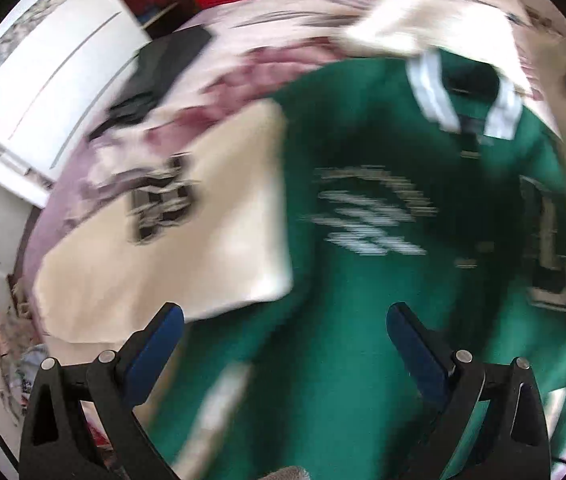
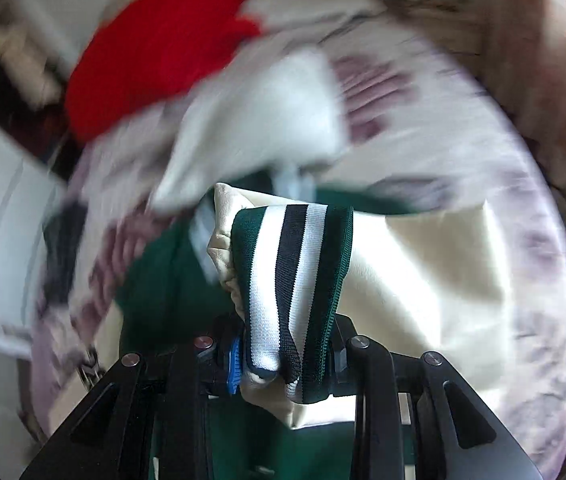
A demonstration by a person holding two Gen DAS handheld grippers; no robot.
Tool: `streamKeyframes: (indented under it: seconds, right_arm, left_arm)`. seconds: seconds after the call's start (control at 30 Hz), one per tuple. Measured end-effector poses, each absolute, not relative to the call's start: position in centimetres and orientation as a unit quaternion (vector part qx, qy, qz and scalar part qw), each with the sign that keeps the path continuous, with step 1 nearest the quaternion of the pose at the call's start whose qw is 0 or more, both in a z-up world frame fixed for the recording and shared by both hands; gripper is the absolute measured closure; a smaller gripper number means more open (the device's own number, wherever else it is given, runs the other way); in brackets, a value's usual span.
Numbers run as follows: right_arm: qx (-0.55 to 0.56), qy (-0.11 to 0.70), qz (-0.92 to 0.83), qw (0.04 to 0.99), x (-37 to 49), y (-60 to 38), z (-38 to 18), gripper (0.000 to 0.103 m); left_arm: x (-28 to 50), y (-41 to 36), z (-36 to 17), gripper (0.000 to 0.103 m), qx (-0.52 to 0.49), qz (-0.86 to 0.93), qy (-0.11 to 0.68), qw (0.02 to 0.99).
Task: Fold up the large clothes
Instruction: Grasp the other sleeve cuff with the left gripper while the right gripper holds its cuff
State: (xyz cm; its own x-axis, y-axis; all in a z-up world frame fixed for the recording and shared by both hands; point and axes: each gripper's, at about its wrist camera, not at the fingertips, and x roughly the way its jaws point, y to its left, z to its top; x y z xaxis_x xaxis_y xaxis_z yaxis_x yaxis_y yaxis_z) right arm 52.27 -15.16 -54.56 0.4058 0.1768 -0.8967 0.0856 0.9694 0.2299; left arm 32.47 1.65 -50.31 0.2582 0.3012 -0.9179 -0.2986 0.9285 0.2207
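Bed (image 1: 83,176) with floral purple cover, green jacket (image 1: 343,320) spread flat, white cabinet (image 1: 43,72) alongside (view blurred), left tongs (image 1: 285,316) apart above jacket, right tongs (image 2: 283,360) clamped on striped cuff (image 2: 291,280).

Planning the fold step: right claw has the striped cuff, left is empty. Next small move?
Probably carry the striped cuff, clamped in the right claw, across onto the green jacket body. The left claw hangs open above that body, free to pin it. The cream sleeve trails off to the side, unfolded.
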Motion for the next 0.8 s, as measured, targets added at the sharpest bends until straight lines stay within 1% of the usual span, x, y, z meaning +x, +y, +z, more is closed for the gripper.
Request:
streamKeyframes:
  seconds: [0.07,0.1,0.13,0.17,0.2,0.27,0.33,0.4,0.53,0.6,0.63,0.67,0.7,0.73,0.8]
  right_arm:
    - [0.096,0.583,0.046,0.806,53.2,-9.0,-59.0,0.067]
    - [0.092,0.603,0.066,0.789,53.9,-6.7,-60.8,0.054]
    - [0.101,0.630,0.100,0.763,53.9,-4.1,-62.8,0.045]
    - [0.130,0.647,0.133,0.740,53.7,-2.8,-63.8,0.045]
    - [0.183,0.657,0.170,0.711,52.6,-1.6,-64.3,0.044]
    - [0.241,0.642,0.192,0.702,50.6,-2.1,-63.2,0.039]
    - [0.282,0.613,0.160,0.721,48.6,-4.4,-61.6,0.035]
    - [0.315,0.586,0.088,0.741,46.6,-8.0,-60.7,0.033]
    - [0.373,0.594,0.019,0.712,46.1,-10.1,-64.0,0.033]
    - [0.359,0.613,0.033,0.703,46.6,-7.3,-66.5,0.033]
    - [0.340,0.633,0.050,0.693,47.4,-6.1,-67.8,0.033]
    - [0.324,0.659,0.068,0.676,48.3,-4.6,-69.6,0.033]
    - [0.297,0.699,0.084,0.645,48.4,-2.2,-72.0,0.031]
    - [0.258,0.720,0.085,0.639,48.1,-0.3,-73.1,0.028]
    - [0.213,0.721,0.101,0.651,47.8,2.4,-72.2,0.020]
  left_arm:
    - [31.6,5.8,-50.6,0.000,-0.001,0.208,0.581,0.787]
    - [31.4,7.2,-50.7,0.000,-0.004,0.212,0.584,0.783]
    - [31.0,8.9,-50.8,0.000,-0.009,0.218,0.587,0.779]
    - [30.3,11.1,-50.9,0.000,-0.017,0.227,0.590,0.774]
    - [29.8,12.1,-50.8,0.000,-0.023,0.232,0.592,0.771]
    - [28.4,15.1,-50.6,0.000,-0.042,0.244,0.594,0.765]
    - [27.1,17.4,-50.6,0.000,-0.063,0.252,0.599,0.757]
    - [25.1,20.2,-50.8,0.000,-0.094,0.265,0.608,0.743]
    - [21.5,23.9,-52.0,0.000,-0.147,0.293,0.621,0.712]
    - [19.3,26.8,-53.5,0.000,-0.200,0.307,0.627,0.688]
    - [18.6,27.7,-54.0,0.000,-0.223,0.308,0.626,0.680]
    - [17.5,29.2,-55.0,0.000,-0.268,0.309,0.622,0.668]
    - [16.6,30.7,-55.9,0.000,-0.315,0.308,0.614,0.655]
    - [15.7,31.9,-56.7,0.000,-0.361,0.305,0.604,0.642]
    - [13.8,34.6,-59.0,0.000,-0.473,0.303,0.561,0.608]
